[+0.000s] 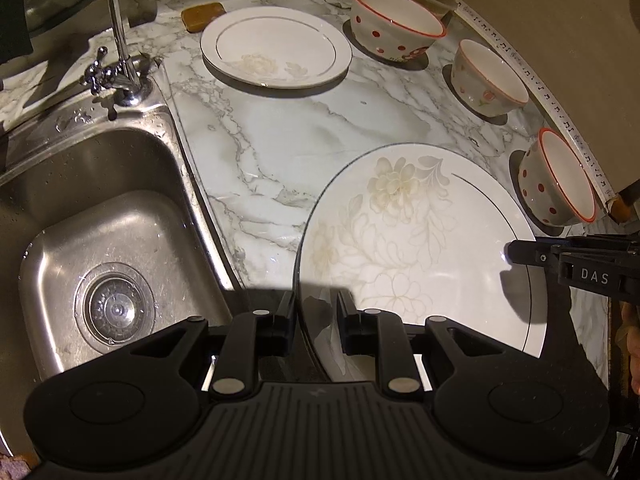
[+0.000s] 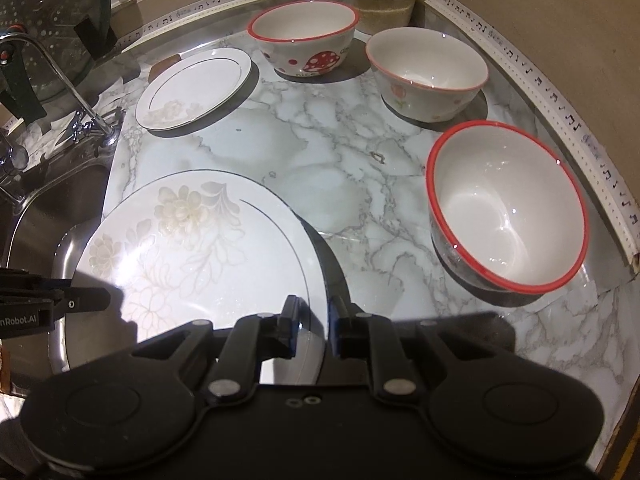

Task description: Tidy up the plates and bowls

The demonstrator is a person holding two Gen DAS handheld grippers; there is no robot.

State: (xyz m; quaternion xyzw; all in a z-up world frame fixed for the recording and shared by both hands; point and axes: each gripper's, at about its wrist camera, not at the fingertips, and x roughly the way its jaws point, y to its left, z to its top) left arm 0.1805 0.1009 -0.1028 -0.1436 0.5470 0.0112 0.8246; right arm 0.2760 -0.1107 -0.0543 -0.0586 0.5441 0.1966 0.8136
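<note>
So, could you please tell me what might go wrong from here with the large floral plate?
1. The large white floral plate is pinched only at opposite rim edges by the left gripper and right gripper; it could slip.
2. It partly overhangs the steel sink.
3. The red-rimmed bowl sits close.

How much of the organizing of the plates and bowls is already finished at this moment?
Nothing looks stacked yet. In hand: both the left tongs and the right tongs are shut on opposite rim edges of the large floral plate. Left to do: the small plate, the mushroom bowl, the pink-flower bowl and the red-rimmed bowl all stand apart on the marble counter.
</note>
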